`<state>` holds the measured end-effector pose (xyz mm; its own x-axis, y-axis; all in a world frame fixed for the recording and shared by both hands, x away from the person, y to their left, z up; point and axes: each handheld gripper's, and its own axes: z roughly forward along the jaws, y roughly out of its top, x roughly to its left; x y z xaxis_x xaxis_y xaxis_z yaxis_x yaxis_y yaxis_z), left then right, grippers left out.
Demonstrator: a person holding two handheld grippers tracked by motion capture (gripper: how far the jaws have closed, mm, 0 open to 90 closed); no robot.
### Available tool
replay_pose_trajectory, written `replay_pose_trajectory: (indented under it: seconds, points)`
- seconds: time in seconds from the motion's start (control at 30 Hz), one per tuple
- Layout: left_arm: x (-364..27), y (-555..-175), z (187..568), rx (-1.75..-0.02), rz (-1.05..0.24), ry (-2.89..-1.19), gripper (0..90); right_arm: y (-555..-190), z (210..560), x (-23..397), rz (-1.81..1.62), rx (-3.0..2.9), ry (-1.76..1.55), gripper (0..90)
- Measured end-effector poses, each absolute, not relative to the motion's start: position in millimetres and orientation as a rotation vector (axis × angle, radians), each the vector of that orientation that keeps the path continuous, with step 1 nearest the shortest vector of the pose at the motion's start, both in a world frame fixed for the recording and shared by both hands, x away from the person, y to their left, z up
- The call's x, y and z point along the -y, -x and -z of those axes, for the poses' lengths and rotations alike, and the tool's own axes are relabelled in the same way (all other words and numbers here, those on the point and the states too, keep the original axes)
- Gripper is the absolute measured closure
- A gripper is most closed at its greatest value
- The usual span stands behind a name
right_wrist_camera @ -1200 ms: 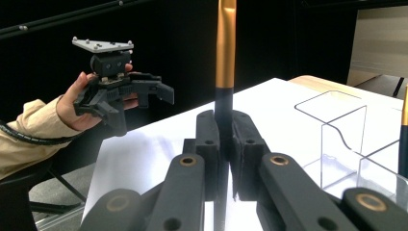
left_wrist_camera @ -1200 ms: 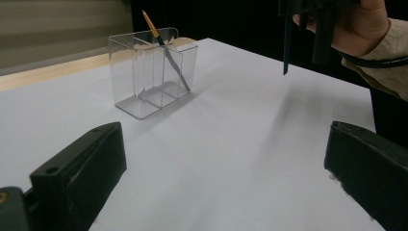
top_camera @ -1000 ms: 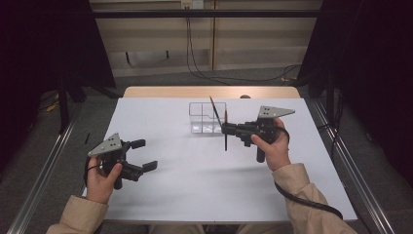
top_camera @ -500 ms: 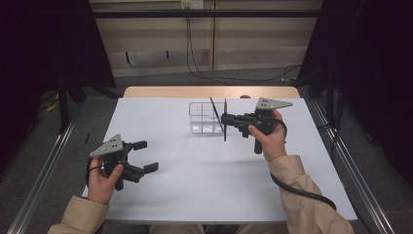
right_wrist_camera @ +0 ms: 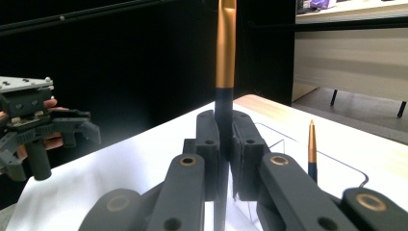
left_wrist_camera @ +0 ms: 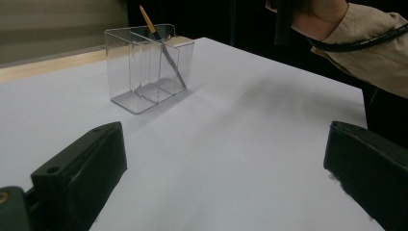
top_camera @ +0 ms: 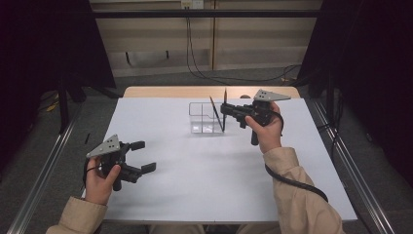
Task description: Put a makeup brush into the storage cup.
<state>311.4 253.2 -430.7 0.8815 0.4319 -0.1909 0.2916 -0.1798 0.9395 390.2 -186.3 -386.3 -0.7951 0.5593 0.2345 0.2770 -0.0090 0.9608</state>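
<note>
A: Start nearest the person. What is the left gripper (top_camera: 139, 157) doing?

B: It rests low over the white table (top_camera: 204, 185) on the person's left, jaws spread wide with nothing between them. In the left gripper view the two black jaws frame bare tabletop.

A: And farther out?

B: The right gripper (top_camera: 227, 109) is held up at the near right edge of the clear plastic organiser (top_camera: 204, 117). Its jaws are clamped on a pen (right_wrist_camera: 224, 72) with a gold upper part and dark lower part, held close to upright. In the right gripper view the barrel rises straight out of the closed jaws.

A: Is anything already in the organiser?

B: A second pen (left_wrist_camera: 163, 45) of the same kind leans diagonally in one compartment, tip at the floor, top past the rim. Which compartment, counted from the person, cannot be told for certain.

A: So the step in hand?

B: By the look of it, dropping the held pen into the organiser. To do it well, the person should keep the barrel vertical, centre its lower end over a free compartment clear of the dividers and the leaning pen, lower until the tip is inside the walls, and only then part the jaws. The organiser looks light; a knock on its rim could shift or tip it.
</note>
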Motion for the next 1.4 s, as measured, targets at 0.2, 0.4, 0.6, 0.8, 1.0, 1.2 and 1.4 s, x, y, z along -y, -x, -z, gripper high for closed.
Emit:
replay_pose_trajectory:
  seconds: [0.2,0.4,0.6,0.8,1.0,1.2,1.4]
  points:
    - [-253,-310,430,-0.546,-0.132,-1.780,1.0,-397,385,184,-1.865,-2.032,-0.889,84.0]
    - [-254,-310,430,-0.546,-0.132,-1.775,1.0,-405,386,185,-1.850,-2.003,-0.914,84.0]
    - [-255,-310,430,-0.549,-0.132,-1.771,1.1,-411,385,185,-1.839,-1.967,-0.919,84.0]
    - [-255,-311,430,-0.546,-0.135,-1.774,1.1,-417,384,181,-1.815,-1.944,-0.952,84.1]
    - [-255,-310,431,-0.545,-0.133,-1.778,1.2,-423,385,175,-1.769,-1.936,-0.965,84.1]
    - [-256,-310,431,-0.547,-0.136,-1.782,1.1,-428,385,171,-1.713,-1.928,-0.970,84.1]
    - [-255,-310,431,-0.545,-0.136,-1.783,1.2,-432,387,167,-1.670,-1.925,-0.976,84.1]
